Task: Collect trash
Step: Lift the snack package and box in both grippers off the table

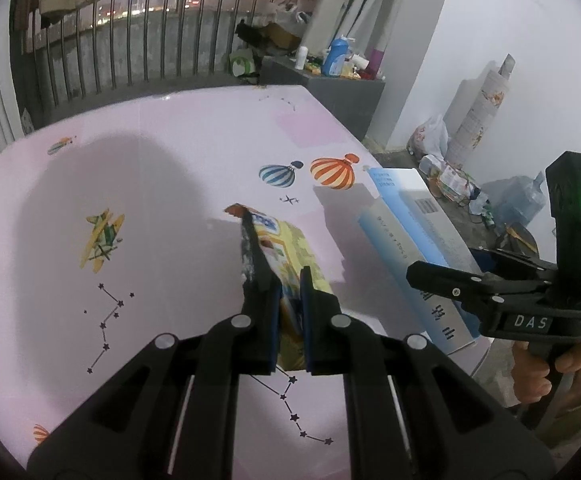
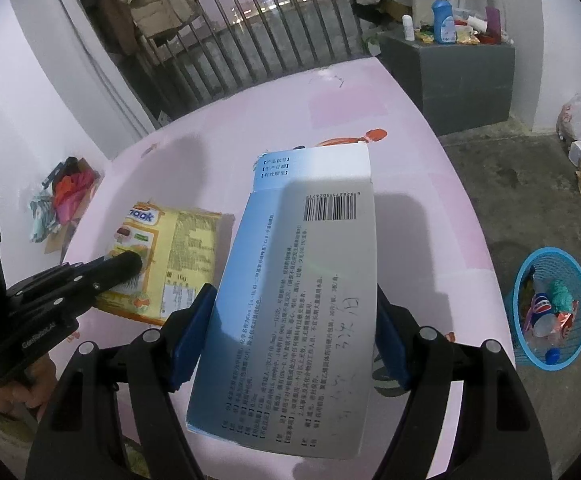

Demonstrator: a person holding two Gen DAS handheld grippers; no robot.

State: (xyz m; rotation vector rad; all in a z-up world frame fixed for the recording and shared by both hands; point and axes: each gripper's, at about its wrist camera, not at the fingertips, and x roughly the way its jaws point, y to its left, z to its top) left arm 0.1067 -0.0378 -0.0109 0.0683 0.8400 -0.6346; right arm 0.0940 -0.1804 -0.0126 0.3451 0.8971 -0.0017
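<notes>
Trash in hand: my right gripper [image 2: 290,336] clamps a blue-white carton [image 2: 302,292] across its width, jaws set fairly wide on its two long edges, above the pink surface [image 2: 418,184]. My left gripper [image 1: 290,312] has its jaws narrowed onto a yellow snack packet [image 1: 290,256] lying on that surface. Risks, as I judge them: the thin packet may slide out when lifted; the flat-held carton could pivot and miss the blue basket [image 2: 550,312] on the floor.

Black plastic tongs [image 1: 290,300] with blue pads [image 2: 188,336], silver screws (one body [image 1: 530,322] stamped "DAS").
</notes>
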